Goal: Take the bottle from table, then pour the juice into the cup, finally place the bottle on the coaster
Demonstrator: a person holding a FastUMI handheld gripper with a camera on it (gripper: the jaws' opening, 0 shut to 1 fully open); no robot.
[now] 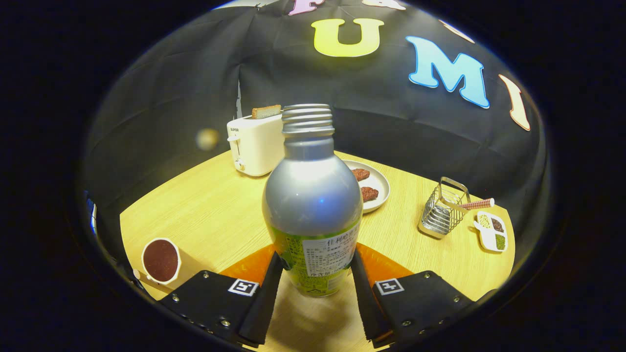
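Gripper [313, 274]: both fingers are pressed against the lower sides of the bottle, which is clamped between them
Bottle [313, 205]: silver metal, uncapped, threaded neck bare, green label low on the body; it is held upright, its base seen above the wooden table [220, 205]
Coaster [249, 266]: orange, seen just behind the bottle's base, between the fingers and beyond them
Cup [161, 260]: white, holding dark liquid, near left, just beside the left finger
Toaster [255, 144]: white, far left, a slice of bread standing in it
Plate [379, 188]: far, right of the bottle, two brown pieces on it
Wire basket [442, 210]: right, with a divided dish [491, 231] just beside it
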